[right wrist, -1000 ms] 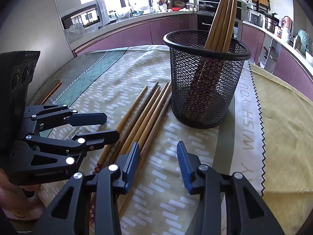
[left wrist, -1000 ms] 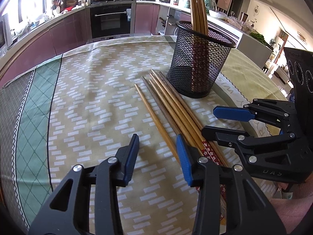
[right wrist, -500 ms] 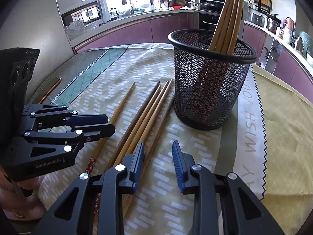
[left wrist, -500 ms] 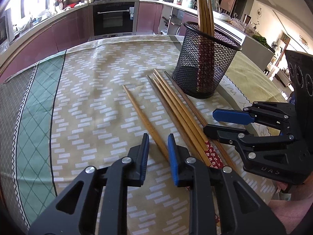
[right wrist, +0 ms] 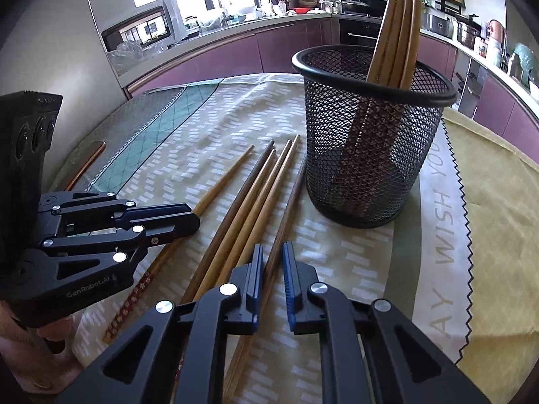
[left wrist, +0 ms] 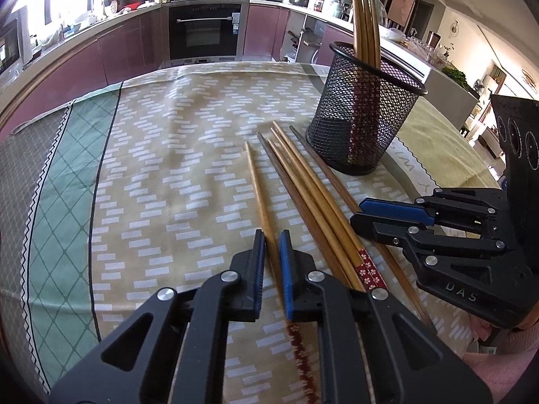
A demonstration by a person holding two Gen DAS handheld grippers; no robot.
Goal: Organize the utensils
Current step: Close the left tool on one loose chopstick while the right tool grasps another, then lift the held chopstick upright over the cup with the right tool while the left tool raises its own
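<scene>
Since the earlier frames both grippers' fingers had been closing: the left gripper [left wrist: 272, 245] clenched the outermost chopstick [left wrist: 257, 188], the right gripper [right wrist: 270, 261] the one nearest the mesh holder [right wrist: 370, 141], each low enough to lift. Only the right view showed the left's grip side-on

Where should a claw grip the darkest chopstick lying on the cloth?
Take the dark chopstick mid-shaft from straight above, pads astride it. It lies flat against two lighter chopsticks, so a side approach would catch those; the thin tip offers little to pinch.
</scene>
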